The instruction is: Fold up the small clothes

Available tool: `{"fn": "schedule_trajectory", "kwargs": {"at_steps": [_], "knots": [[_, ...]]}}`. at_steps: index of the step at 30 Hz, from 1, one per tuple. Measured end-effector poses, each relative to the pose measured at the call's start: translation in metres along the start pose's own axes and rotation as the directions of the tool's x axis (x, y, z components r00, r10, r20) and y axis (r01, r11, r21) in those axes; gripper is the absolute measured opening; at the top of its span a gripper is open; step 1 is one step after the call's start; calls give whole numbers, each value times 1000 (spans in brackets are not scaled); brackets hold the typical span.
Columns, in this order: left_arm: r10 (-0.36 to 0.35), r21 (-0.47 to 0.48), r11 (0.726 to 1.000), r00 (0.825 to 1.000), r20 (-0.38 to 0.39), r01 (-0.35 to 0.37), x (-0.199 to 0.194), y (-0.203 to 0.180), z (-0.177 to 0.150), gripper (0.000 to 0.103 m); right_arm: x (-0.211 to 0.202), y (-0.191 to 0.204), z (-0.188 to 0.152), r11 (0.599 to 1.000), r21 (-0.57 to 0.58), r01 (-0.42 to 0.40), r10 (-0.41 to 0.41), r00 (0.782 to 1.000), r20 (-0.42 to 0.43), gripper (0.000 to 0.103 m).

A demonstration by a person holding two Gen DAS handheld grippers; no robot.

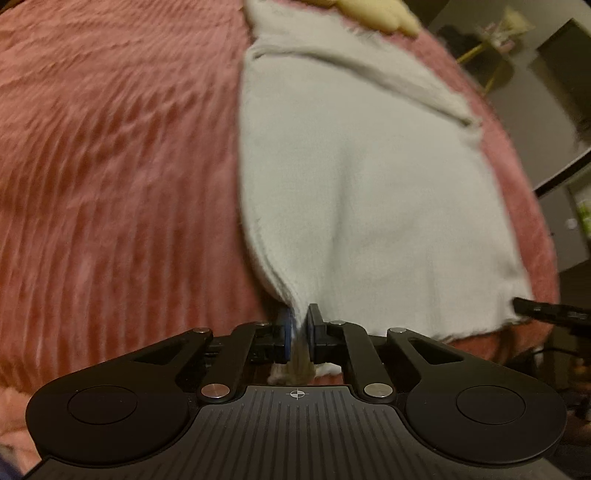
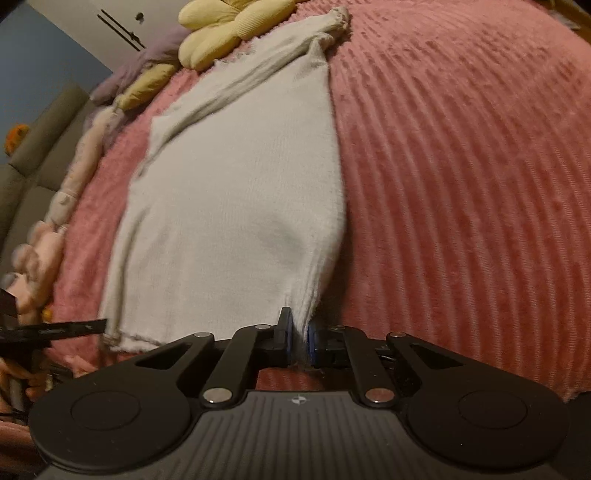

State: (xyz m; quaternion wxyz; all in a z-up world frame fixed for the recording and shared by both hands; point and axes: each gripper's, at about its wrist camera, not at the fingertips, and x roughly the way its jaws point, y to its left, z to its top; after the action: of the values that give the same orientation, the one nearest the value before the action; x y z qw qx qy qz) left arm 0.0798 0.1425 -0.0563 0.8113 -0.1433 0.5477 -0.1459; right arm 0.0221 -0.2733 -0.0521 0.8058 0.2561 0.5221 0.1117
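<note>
A pale grey knit garment (image 1: pixel 354 177) lies stretched out on a pink ribbed blanket (image 1: pixel 110 166). My left gripper (image 1: pixel 300 325) is shut on the garment's near left corner, with cloth pinched between the blue pads. My right gripper (image 2: pixel 299 332) is shut on the near right corner of the same garment (image 2: pixel 236 192). A sleeve lies folded across the far part of the garment. The other gripper's tip shows at each view's edge: the right one in the left wrist view (image 1: pixel 550 310), the left one in the right wrist view (image 2: pixel 55 328).
The pink blanket (image 2: pixel 461 184) covers the bed. A yellow flower-shaped pillow (image 2: pixel 229 26) and soft toys (image 2: pixel 44 258) lie along the far and left edges. A grey couch (image 2: pixel 22 162) and furniture (image 1: pixel 554 92) stand beyond the bed.
</note>
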Motion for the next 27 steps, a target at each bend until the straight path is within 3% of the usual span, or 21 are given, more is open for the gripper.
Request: {"fn": "schedule_trajectory", "kwargs": {"at_steps": [3, 7, 11, 17, 19, 20, 21, 23, 24, 25, 27], "knots": [[-44, 11, 999, 996, 83, 43, -17, -9, 21, 10, -3, 3, 15, 997, 28, -70, 70, 997, 31, 7], [-75, -13, 997, 973, 219, 80, -34, -15, 62, 10, -9, 11, 51, 992, 43, -117, 111, 987, 119, 7], [29, -42, 999, 944, 329, -16, -26, -18, 107, 10, -10, 27, 94, 997, -15, -76, 77, 970, 229, 7], [242, -98, 970, 893, 379, -221, 14, -18, 144, 13, 21, 39, 144, 991, -76, 106, -72, 932, 355, 7], [223, -90, 975, 900, 376, -204, 22, -15, 148, 20, 30, 40, 152, 983, -95, 155, -107, 916, 387, 8], [221, -77, 975, 895, 386, -207, 24, -14, 148, 35, 32, 37, 152, 981, -99, 170, -118, 912, 394, 12], [222, -54, 974, 890, 399, -220, 26, -14, 146, 44, 33, 37, 151, 974, -103, 201, -141, 899, 414, 16], [215, -2, 972, 883, 417, -236, 27, -10, 143, 48, 33, 37, 147, 956, -141, 256, -172, 882, 438, 28], [199, 20, 974, 892, 406, -226, 29, -8, 141, 56, 34, 35, 146, 943, -159, 293, -196, 873, 446, 38], [181, 36, 977, 906, 383, -211, 32, -6, 141, 60, 34, 33, 144, 937, -168, 305, -203, 871, 448, 41], [162, 62, 979, 927, 338, -194, 43, -4, 141, 62, 35, 26, 143, 942, -196, 274, -169, 887, 429, 52]]}}
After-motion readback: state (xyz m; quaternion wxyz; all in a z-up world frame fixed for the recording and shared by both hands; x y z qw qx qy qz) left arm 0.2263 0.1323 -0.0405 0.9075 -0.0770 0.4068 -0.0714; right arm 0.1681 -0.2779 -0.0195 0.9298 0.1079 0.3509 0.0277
